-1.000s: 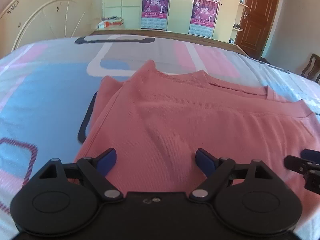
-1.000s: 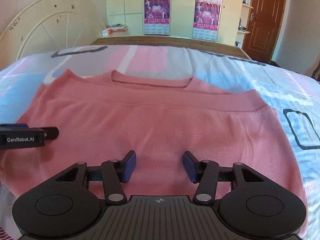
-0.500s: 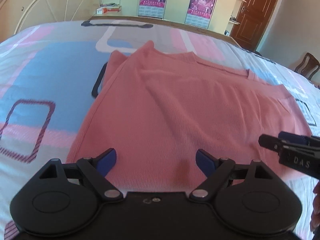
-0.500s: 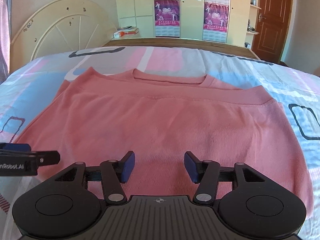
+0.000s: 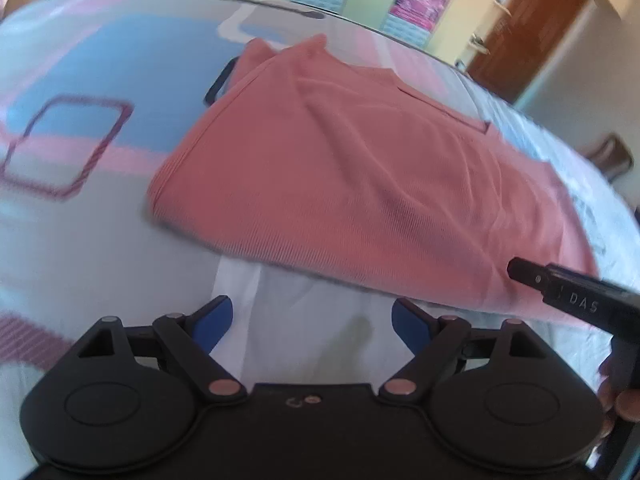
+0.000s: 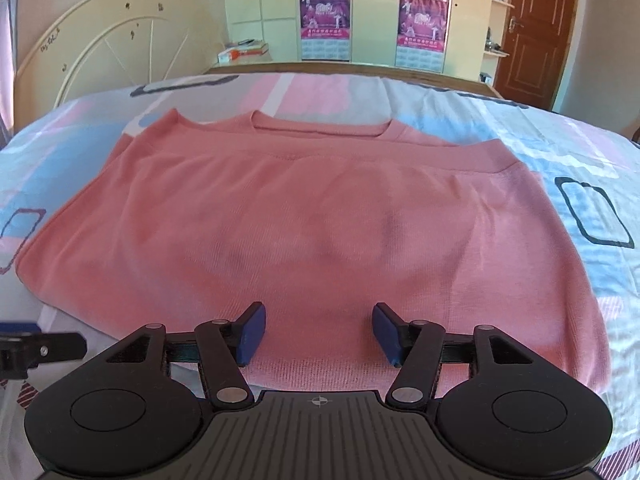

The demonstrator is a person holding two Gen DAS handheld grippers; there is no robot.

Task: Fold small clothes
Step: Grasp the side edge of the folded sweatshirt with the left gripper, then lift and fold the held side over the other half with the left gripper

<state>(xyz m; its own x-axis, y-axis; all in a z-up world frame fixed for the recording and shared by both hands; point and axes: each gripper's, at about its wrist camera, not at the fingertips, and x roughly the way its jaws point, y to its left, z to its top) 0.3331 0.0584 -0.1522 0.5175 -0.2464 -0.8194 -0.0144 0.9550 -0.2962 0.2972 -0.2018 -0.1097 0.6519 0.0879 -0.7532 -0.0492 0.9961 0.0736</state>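
Observation:
A salmon-pink knitted top (image 6: 304, 216) lies flat on the bed, folded once, its hem band lying just below the neckline at the far side. My right gripper (image 6: 319, 334) hovers over the top's near folded edge; its jaws are opening and nothing is pinched between them. My left gripper (image 5: 310, 320) stands open over bare sheet, a little short of the top's (image 5: 360, 184) near edge, with nothing between its blue pads. The right gripper's finger (image 5: 568, 292) enters the left wrist view at the right; the left gripper's finger (image 6: 40, 350) shows at the left edge of the right wrist view.
The bed sheet (image 6: 560, 152) is patterned in pink, blue and white with dark rounded squares. A cream headboard (image 6: 108, 44) leans at the far left, wardrobes with posters (image 6: 326, 20) stand behind, a brown door (image 6: 540, 32) at the right. A person's fingers (image 5: 624, 400) grip the right tool.
Both grippers have drawn back toward the near edge of the top; the left one, formerly over the cloth, is now over bare sheet and has rolled. The right jaws have widened.

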